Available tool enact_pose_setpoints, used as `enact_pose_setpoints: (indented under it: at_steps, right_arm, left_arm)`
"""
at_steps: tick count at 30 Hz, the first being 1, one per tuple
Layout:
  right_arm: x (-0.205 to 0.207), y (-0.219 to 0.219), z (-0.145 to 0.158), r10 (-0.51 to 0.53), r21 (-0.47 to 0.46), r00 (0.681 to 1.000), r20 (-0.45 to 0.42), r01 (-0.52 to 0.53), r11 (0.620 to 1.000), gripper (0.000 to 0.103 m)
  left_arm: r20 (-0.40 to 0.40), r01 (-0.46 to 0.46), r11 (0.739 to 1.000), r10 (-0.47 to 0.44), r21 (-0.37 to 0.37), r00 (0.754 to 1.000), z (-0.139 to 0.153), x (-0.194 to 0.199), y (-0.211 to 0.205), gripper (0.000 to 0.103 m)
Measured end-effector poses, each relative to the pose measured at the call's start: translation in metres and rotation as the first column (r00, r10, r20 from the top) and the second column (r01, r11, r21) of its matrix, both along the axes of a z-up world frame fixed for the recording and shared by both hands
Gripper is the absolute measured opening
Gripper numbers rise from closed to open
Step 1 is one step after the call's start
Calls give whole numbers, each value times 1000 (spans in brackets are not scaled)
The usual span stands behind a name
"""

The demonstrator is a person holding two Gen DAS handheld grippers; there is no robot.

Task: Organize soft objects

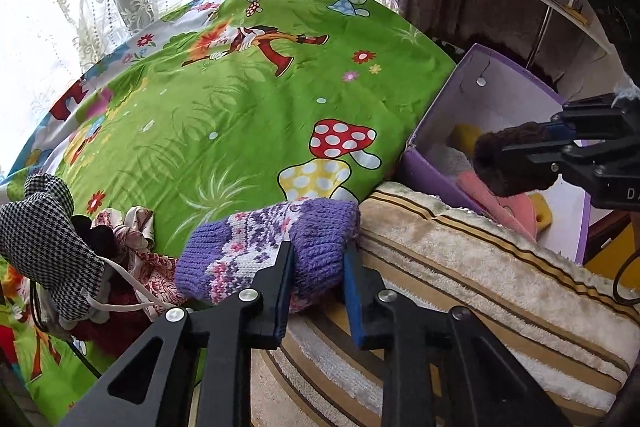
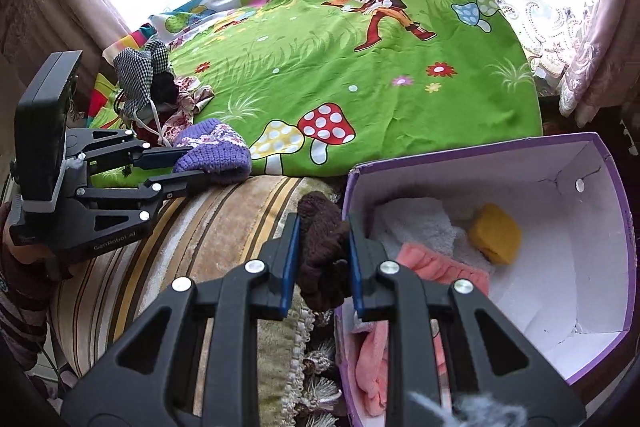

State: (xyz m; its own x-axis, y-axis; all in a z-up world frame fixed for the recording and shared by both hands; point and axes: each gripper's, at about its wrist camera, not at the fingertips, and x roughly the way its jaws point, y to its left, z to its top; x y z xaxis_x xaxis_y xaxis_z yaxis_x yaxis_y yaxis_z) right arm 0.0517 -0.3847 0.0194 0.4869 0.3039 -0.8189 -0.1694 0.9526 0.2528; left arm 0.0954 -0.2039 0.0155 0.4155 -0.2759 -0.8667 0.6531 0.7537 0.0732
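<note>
- Left wrist view: left gripper [image 1: 318, 263] is clenching on the purple knitted hat [image 1: 272, 247]; both pads are pressing into the knit, near the hat's right end.
- Hat is resting at the seam between the green cartoon bedsheet [image 1: 240, 107] and the striped plush blanket [image 1: 480, 267]; its long axis is running left-right, across the fingers.
- Purple box [image 1: 432, 131] is sitting far right of the hat, open side facing this camera.
- Right gripper [image 1: 532, 147] is hanging at the box mouth, grasping a dark brown fuzzy item [image 1: 512, 163].
- Right wrist view: right gripper [image 2: 322, 255] is gripping the brown knit piece [image 2: 320, 239], long axis running near-far along the fingers.
- Box rim [image 2: 460, 153] is lying just right of the claw; yellow sponge [image 2: 494, 233], white towel [image 2: 416, 223] and pink cloth [image 2: 440, 263] are sitting inside.
- Judgement: 1 short rightward shift should be putting the brown piece over the box; the right hand is the nearer of the 2.
- Left gripper [image 2: 188, 167] is holding the hat [image 2: 216, 155] well left of the box.
</note>
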Motion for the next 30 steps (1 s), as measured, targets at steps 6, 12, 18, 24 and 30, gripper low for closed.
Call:
enact_pose_setpoints:
  at_steps: [6,12,18,24,30]
  right_arm:
    - [-11,-14,3,-27,-5,1000,9,27,1000,26]
    - [-26,-53,5,-103,-16,995,15,104,994,26]
    - [-45,-102,9,-208,-32,978,23,209,977,26]
    - [-64,-142,8,-289,-37,957,18,289,957,26]
    - [-78,-166,1,-334,-33,943,9,334,942,26]
  left_arm:
    - [39,-7,998,10,-70,999,24,-7,-3,21]
    - [51,23,980,-13,-198,999,57,-16,-18,21]
    - [-32,82,932,-100,-354,994,76,-25,-48,21]
    - [-318,-1,809,-230,-588,920,62,-21,-84,21]
    - [-569,-172,749,-311,-640,762,16,-15,-130,21]
